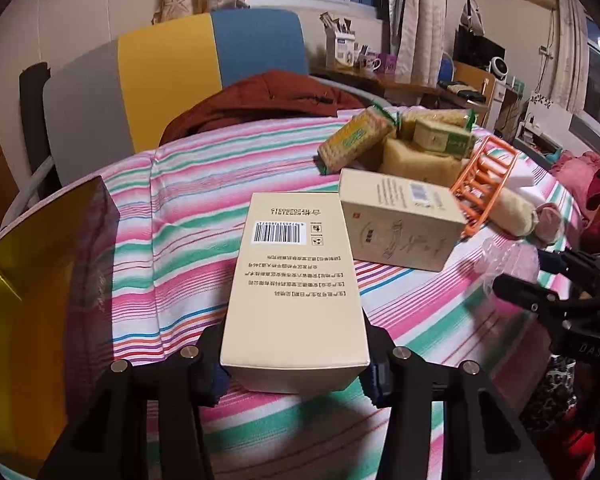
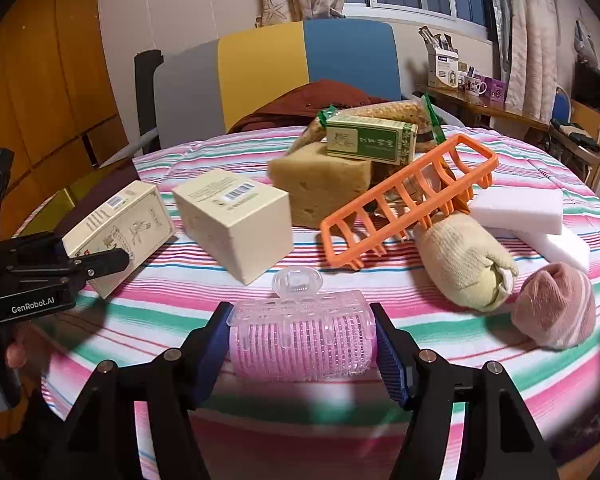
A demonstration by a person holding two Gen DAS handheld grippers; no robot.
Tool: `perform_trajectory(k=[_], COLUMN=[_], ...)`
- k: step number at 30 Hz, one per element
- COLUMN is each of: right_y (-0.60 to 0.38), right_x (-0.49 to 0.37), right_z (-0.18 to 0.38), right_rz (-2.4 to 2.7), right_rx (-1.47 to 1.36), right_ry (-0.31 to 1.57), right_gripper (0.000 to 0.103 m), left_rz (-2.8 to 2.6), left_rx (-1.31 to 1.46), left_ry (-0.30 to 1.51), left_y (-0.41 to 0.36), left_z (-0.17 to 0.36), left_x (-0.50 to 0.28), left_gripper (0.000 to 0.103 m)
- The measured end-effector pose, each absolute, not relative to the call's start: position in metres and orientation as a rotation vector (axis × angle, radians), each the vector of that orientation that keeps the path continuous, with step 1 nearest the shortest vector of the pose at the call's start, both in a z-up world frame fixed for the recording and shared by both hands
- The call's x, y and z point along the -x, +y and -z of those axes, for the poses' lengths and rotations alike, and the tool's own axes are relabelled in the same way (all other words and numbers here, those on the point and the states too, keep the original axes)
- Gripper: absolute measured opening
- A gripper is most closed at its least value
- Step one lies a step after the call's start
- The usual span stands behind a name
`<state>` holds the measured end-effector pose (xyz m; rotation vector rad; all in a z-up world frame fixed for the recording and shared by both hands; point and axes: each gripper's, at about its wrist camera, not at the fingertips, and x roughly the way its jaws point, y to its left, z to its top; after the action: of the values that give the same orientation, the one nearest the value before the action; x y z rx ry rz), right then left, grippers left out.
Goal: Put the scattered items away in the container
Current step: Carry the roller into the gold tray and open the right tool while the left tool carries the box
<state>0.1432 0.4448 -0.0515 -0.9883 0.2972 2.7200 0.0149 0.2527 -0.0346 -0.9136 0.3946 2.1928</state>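
Two grippers at work over the striped counter [image 2: 440, 320]: left gripper [image 1: 294, 364] with jaws clamped on a long cream box [image 1: 294, 280], lifted near the left edge; right gripper [image 2: 302, 354] with jaws closed against both ends of a pink hair roller [image 2: 302, 340]. Beyond, a second cream box [image 2: 236, 220], orange rack [image 2: 400, 204] tilted, rolled socks [image 2: 464, 268] right. No container clearly identifiable.
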Motion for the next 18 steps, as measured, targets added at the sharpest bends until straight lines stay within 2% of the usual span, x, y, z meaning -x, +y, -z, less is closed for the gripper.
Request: perform_trajectory(k=[10,18], right_y=[0.416,0.375], right_x=[-0.143,-0.094], right_z=[0.023,-0.004], right_rz=[-2.797,-2.938], right_rx=[0.919,0.912], right_ry=[0.268,0.226], right_gripper=[0.067,0.067], left_rz=[-2.225,-2.339], left_rx=[0.879,0.887], left_ry=[0.320,0.280], left_y=[0.226,0.178], left_z=[0.010,-0.015], left_x=[-0.022,-0.003], left_gripper=[0.051,0.051])
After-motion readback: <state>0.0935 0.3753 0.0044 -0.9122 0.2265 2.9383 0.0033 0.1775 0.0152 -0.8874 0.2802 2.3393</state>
